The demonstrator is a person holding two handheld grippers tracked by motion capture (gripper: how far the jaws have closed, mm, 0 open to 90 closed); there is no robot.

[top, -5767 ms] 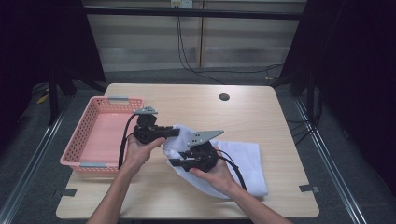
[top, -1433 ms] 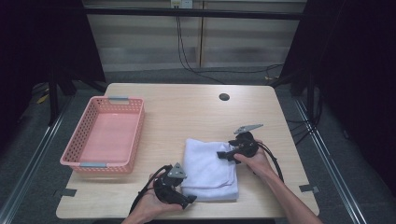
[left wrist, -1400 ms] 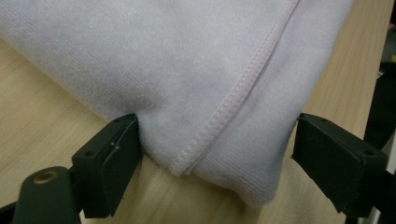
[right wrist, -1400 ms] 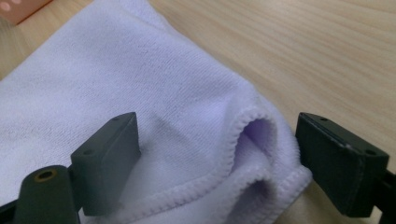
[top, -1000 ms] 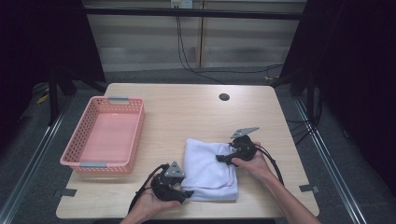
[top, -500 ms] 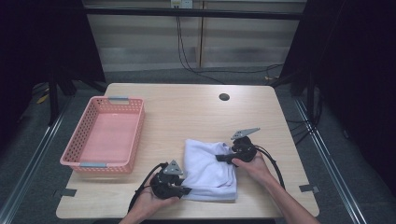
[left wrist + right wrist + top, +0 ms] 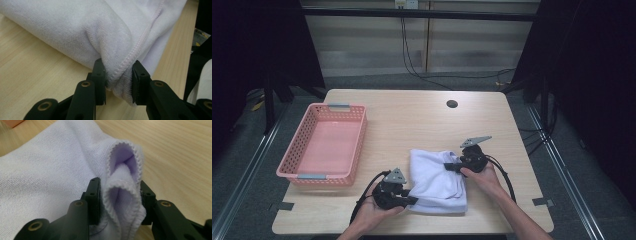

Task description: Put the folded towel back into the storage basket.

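High view: white towel (image 7: 437, 179), folded, on table (image 7: 412, 115) right of pink basket (image 7: 324, 145). Near-left corner pinched in left gripper (image 7: 404, 200); far-right hem bunched in right gripper (image 7: 451, 167). Jaws just closed onto cloth.

Right gripper (image 7: 119, 202) pinched a bunched towel (image 7: 50, 175) corner.
Its 2 black jaws had just been closing on the folded white hem, above the wooden table (image 7: 180, 152).

White towel (image 7: 437, 180), pink basket (image 7: 324, 145), pale wooden table (image 7: 412, 115), black claws.
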